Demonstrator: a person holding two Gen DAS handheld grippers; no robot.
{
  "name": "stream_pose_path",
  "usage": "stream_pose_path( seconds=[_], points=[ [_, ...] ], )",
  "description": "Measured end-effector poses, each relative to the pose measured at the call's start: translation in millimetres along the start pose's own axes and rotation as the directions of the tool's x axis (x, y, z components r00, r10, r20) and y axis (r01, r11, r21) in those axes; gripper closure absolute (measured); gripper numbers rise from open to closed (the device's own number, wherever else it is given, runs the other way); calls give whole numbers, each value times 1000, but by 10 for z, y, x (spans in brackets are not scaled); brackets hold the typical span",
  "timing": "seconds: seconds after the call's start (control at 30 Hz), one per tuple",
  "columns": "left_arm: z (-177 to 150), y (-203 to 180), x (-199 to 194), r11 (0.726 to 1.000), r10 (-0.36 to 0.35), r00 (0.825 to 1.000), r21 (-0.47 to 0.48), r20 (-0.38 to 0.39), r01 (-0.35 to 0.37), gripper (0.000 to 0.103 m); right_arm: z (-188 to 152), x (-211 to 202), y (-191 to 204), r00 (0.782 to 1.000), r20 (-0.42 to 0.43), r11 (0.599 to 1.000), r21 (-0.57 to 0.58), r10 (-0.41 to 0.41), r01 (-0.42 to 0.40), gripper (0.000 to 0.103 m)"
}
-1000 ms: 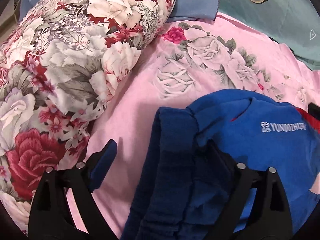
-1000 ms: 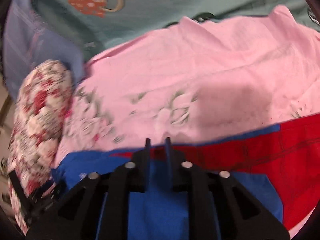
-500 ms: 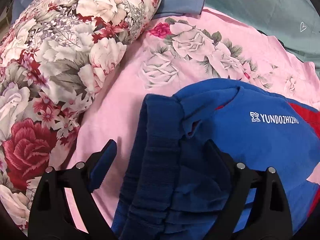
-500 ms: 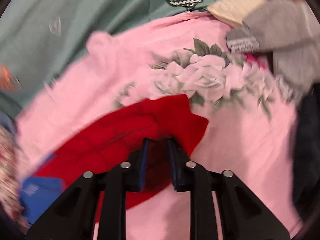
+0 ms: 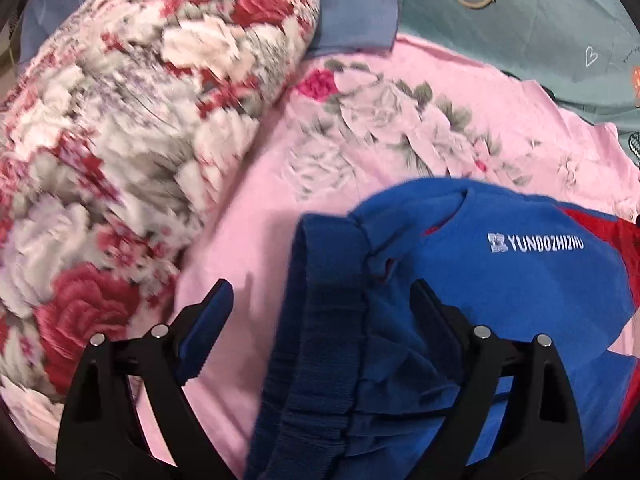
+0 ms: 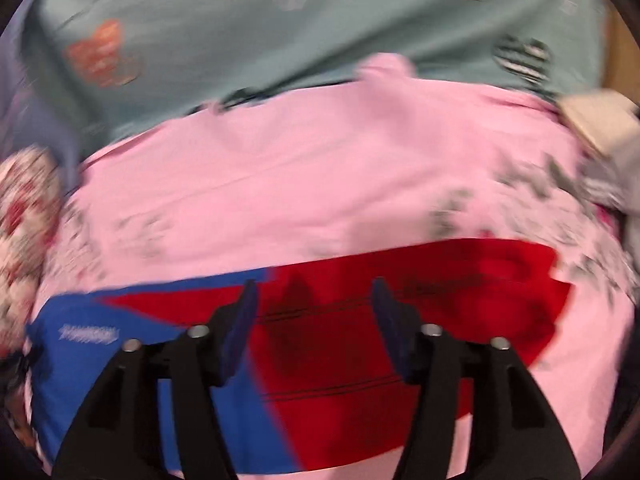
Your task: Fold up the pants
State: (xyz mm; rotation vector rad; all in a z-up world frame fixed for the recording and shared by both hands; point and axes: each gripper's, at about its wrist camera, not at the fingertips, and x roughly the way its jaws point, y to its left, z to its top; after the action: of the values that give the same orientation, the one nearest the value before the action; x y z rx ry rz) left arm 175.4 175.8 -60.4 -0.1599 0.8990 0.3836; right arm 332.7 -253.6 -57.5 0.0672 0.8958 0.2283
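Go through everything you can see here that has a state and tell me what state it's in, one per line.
Blue and red fleece pants: lying on the bed, not yet folded flat, dark blue ribbed waistband bunched.
Left claw: open, straddling the waistband.
Right claw: open, above the red leg, holding nothing.
Pink floral bedsheet: spread out, slightly wrinkled.
Rose-print quilt: rolled up beside the pants.

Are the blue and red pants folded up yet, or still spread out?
Spread out, mostly. The pants lie flat along the pink sheet; only the waistband is bunched.
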Motion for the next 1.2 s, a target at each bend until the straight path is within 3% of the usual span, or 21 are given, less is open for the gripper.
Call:
stream_pose_path(
  seconds=[0.13, 0.2, 0.27, 0.3, 0.37, 0.47, 0.5, 0.57, 0.67, 0.87, 0.97, 1.07, 1.13, 1.17, 1.2],
  points=[
    [4, 181, 123, 989, 113, 993, -89, -31, -116, 7, -62, 180, 603, 988, -106, 979, -155, 113, -129, 36],
    [-23, 261, 219, 986, 93, 994, -137, -50, -99, 2, -147, 337, 813, 945, -231, 951, -151, 232, -270, 38],
    [7, 268, 205, 985, 91, 995, -144, -35, -95, 2, -207, 377, 972, 918, -268, 923, -170, 294, -345, 43],
    [18, 252, 193, 985, 114, 993, -130, -16, -115, 3, -246, 381, 1020, 918, -272, 920, -189, 287, -343, 43],
    [46, 222, 254, 972, 219, 976, -91, 1, -218, 5, -301, 366, 1039, 949, -244, 938, -232, 202, -259, 51],
    [98, 244, 238, 971, 210, 978, -115, -7, -209, 7, -143, 294, 860, 992, -126, 985, -167, 14, -35, 50],
    [116, 251, 201, 975, 188, 982, -126, 4, -186, 8, -101, 216, 825, 996, -82, 987, -154, 25, -37, 49],
    [150, 228, 121, 985, 142, 989, -108, 43, -137, 7, -41, 108, 835, 990, -62, 974, -181, 126, -135, 44],
    [170, 158, 133, 993, 99, 994, -75, 40, -96, 6, 4, 196, 976, 991, -100, 955, -276, 84, -109, 36],
    [116, -24, 173, 996, -78, 997, -42, -29, 77, 6, -46, 524, 1229, 984, -176, 911, -399, 39, -108, 32],
    [74, -103, 274, 999, -37, 999, 0, -36, 37, 6, -80, 620, 1267, 991, -132, 900, -431, 8, -64, 22],
    [75, -74, 493, 999, -36, 996, -37, -81, 33, 5, -22, 679, 1250, 990, -134, 911, -404, 34, -86, 22],
    [79, -96, 479, 999, -30, 997, -18, -65, 29, 7, 0, 710, 1265, 990, -131, 912, -399, 43, -93, 28],
    [84, -115, 468, 999, -35, 998, -5, -58, 35, 15, 4, 703, 1288, 990, -130, 907, -406, 62, -110, 35],
    [89, -133, 448, 999, -43, 998, 4, -49, 44, 27, 11, 680, 1318, 988, -131, 904, -408, 81, -128, 58]
  ],
)
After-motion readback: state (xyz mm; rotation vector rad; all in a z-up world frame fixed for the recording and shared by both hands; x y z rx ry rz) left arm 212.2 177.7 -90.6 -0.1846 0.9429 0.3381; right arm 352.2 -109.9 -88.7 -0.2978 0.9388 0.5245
